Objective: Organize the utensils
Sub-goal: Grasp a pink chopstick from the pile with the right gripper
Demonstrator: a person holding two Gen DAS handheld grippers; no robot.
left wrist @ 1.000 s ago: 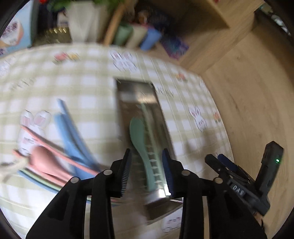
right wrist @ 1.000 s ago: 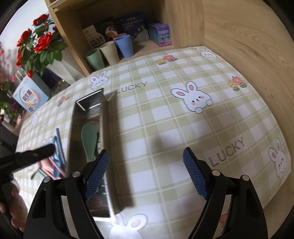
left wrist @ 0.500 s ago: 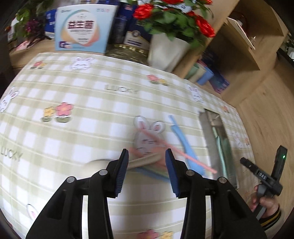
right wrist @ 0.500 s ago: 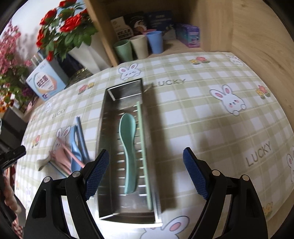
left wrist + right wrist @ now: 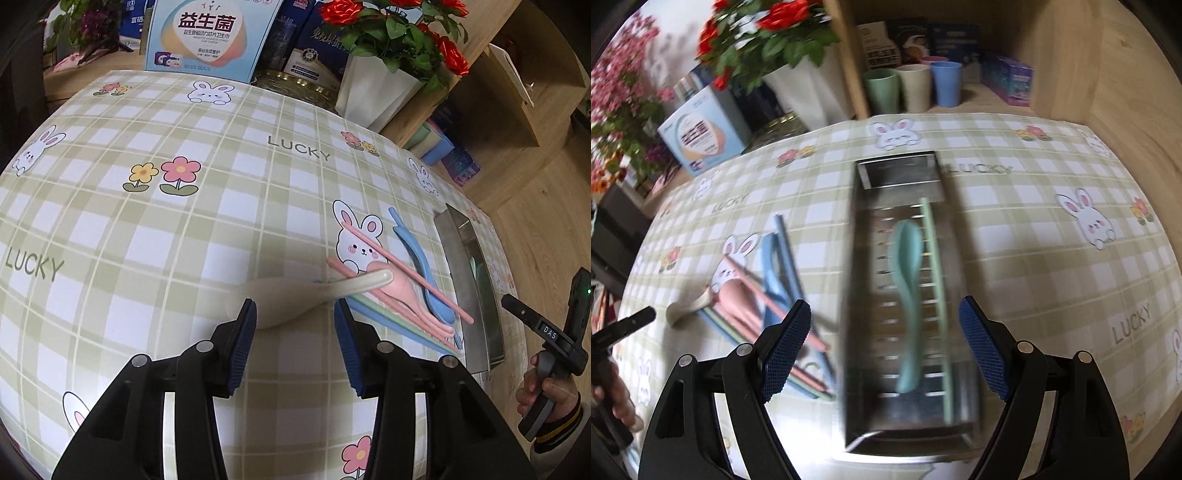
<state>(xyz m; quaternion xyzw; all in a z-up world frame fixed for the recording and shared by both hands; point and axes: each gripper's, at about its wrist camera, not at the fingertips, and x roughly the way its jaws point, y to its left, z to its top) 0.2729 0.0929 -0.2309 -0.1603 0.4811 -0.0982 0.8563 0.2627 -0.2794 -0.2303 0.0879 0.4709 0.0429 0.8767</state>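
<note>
The counter (image 5: pixel 221 221) is covered in a green-and-white check with bunnies and flowers. A cream spoon (image 5: pixel 295 295), pink spoon (image 5: pixel 399 288) and blue spoon (image 5: pixel 424 273) are seen, plus a mint spoon (image 5: pixel 907 280) in the steel tray (image 5: pixel 864 295).

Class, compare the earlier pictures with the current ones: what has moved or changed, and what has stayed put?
The left gripper swung from over the metal tray to the loose utensils; its jaws have just been opening and now flank the cream spoon without gripping it. The right gripper shifted toward the tray, jaws wide and empty. The green spoon in the tray and the pile on the tablecloth stayed put.
</note>
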